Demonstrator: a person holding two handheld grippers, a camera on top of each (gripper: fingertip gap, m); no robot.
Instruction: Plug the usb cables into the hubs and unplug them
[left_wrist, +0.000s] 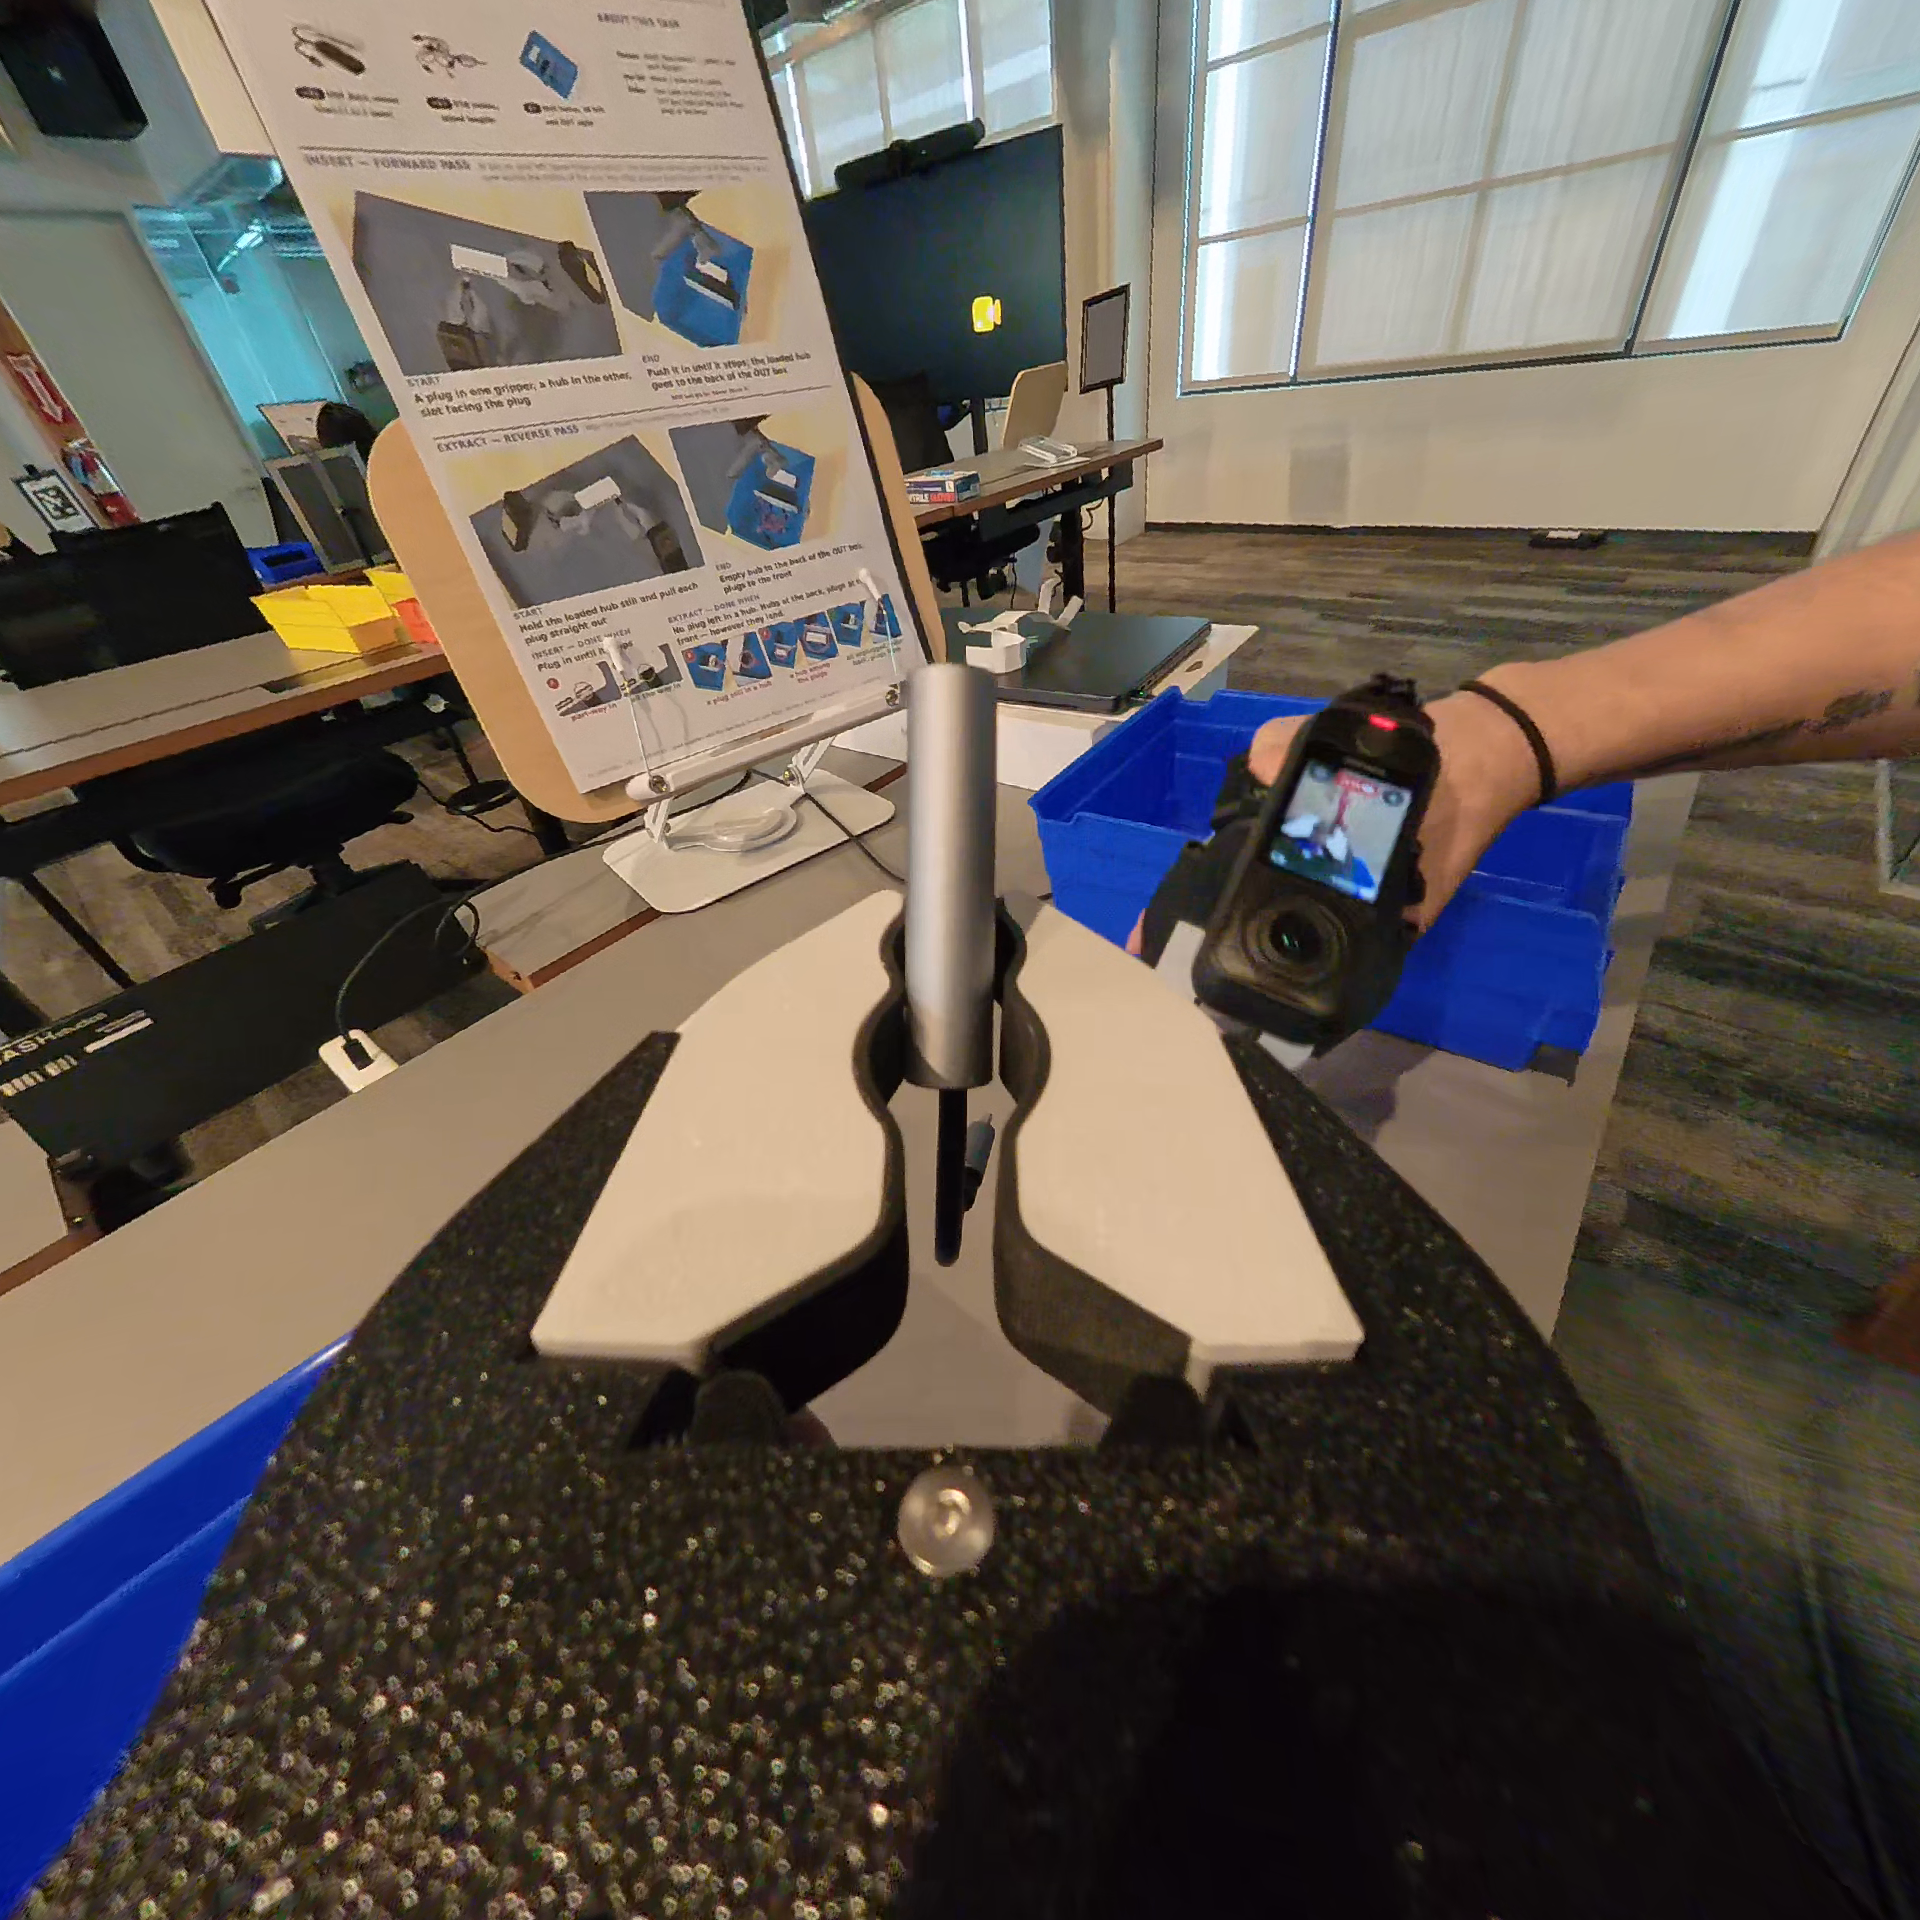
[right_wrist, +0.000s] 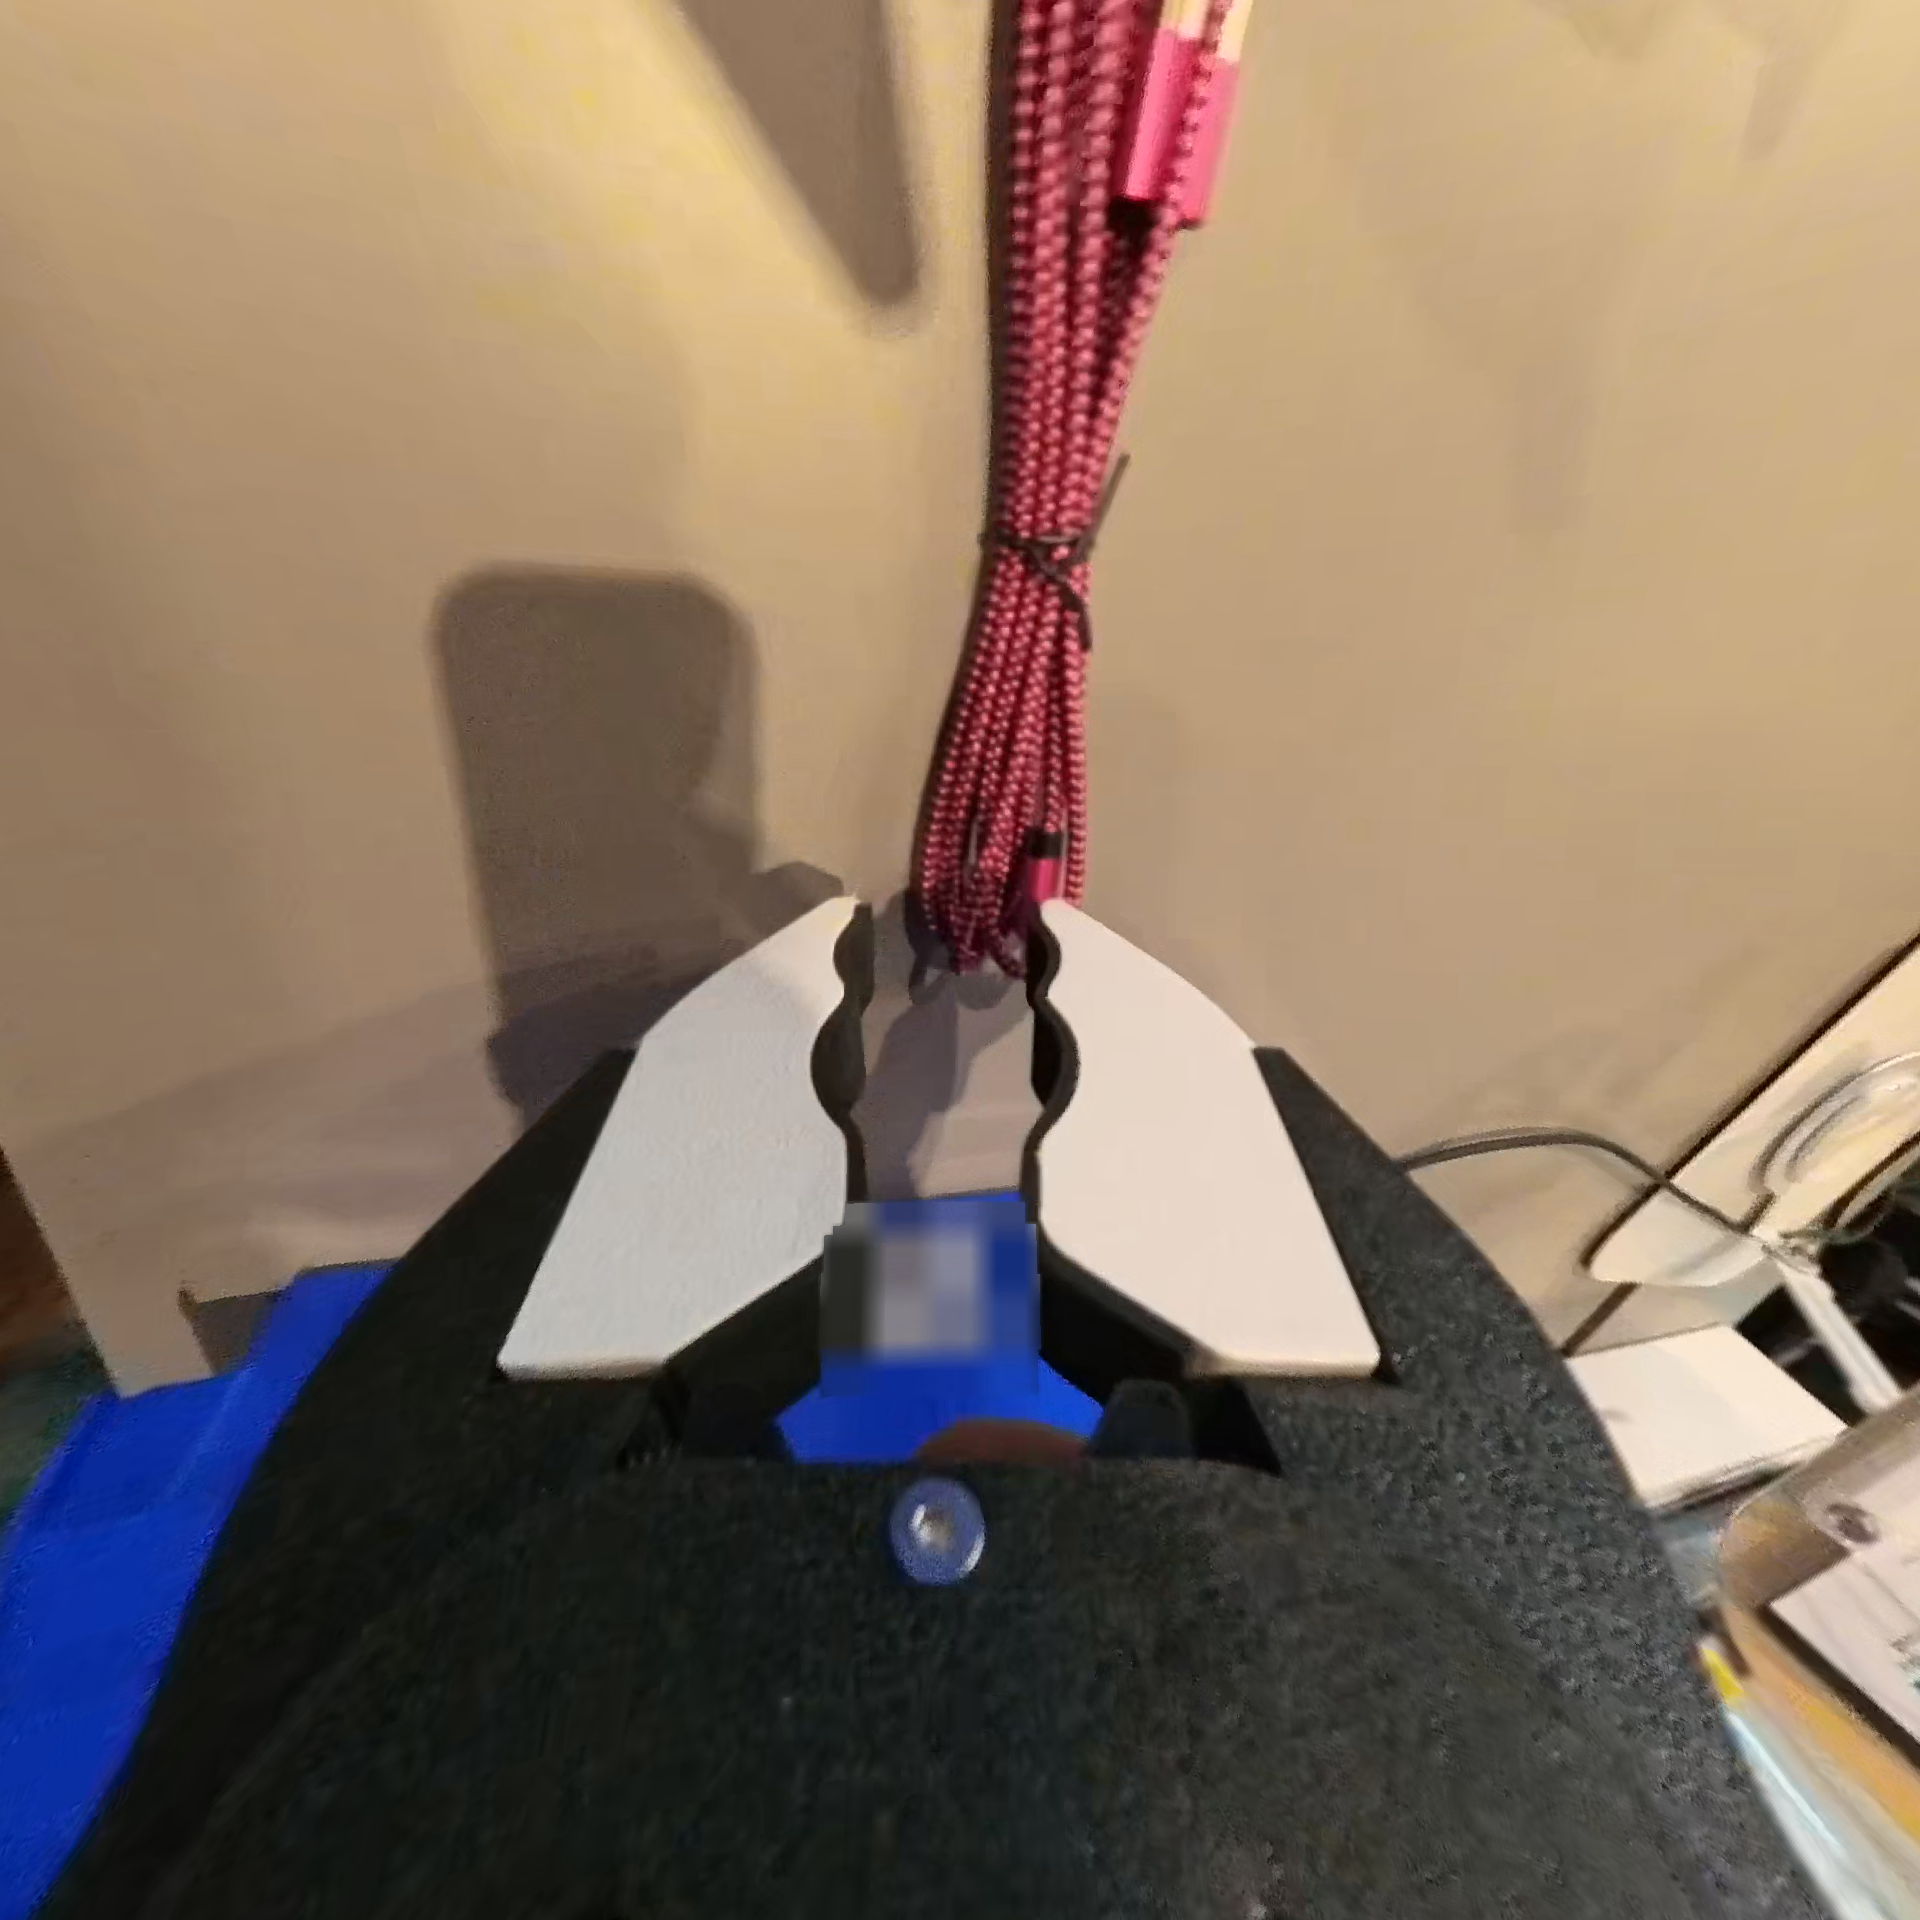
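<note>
L gripper (left_wrist: 951, 997) is clamped on a grey hub (left_wrist: 948, 883), held upright above the grey table (left_wrist: 436, 1174), w/ its black cord (left_wrist: 948, 1174) running back between the fingers. To its right, the bin (left_wrist: 1496, 935), blue, w/ a hand (left_wrist: 1455, 800) over it. R gripper (right_wrist: 948, 935) is parted, holding nothing; the tied red cable (right_wrist: 1023, 623) lies just ahead of its tips, on a tan surface.

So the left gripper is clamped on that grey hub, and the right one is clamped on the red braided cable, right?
Not quite. The right gripper is open, and the red braided cable only hangs just in front of its fingertips, as the right wrist view shows. The left gripper is indeed clamped on the grey hub.
</note>
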